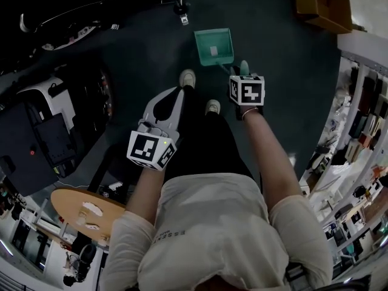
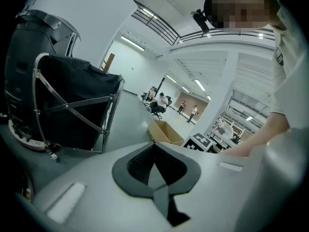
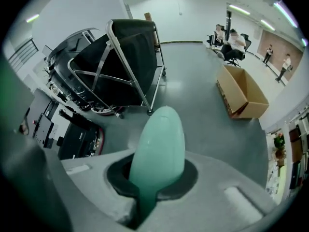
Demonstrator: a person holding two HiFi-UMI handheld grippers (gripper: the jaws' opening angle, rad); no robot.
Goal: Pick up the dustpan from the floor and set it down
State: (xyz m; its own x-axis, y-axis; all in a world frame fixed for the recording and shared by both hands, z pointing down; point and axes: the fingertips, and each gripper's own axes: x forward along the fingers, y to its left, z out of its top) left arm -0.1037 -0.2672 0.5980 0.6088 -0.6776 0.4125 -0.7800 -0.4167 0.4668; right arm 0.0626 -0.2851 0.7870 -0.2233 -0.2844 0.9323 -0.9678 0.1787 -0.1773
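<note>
**Right tongs clamped on the dustpan's handle**

Nearest, at the lower middle of the head view, the person's two arms reach down and forward. The left tongs (image 1: 179,93) sit left of centre with their tips together and nothing between them; the left gripper view shows the dark pads meeting at the front. The right tongs (image 3: 157,177) point steeply down at the upper right of centre and are closed on the pale green handle (image 3: 159,146) of the dustpan (image 1: 213,46), which fills the middle of the right gripper view.

Just beyond the tongs are the person's two light shoes (image 1: 188,77). Past them, at the upper middle of the head view, the dustpan's green tray shows against the dark floor (image 1: 276,59); whether it rests there or hangs just clear I cannot tell.

Farther off, an open cardboard box (image 3: 241,93) stands at the right of the right gripper view. A black cart (image 3: 128,62) on a metal frame stands at its upper left. People (image 3: 231,40) sit in the far distance.
</note>
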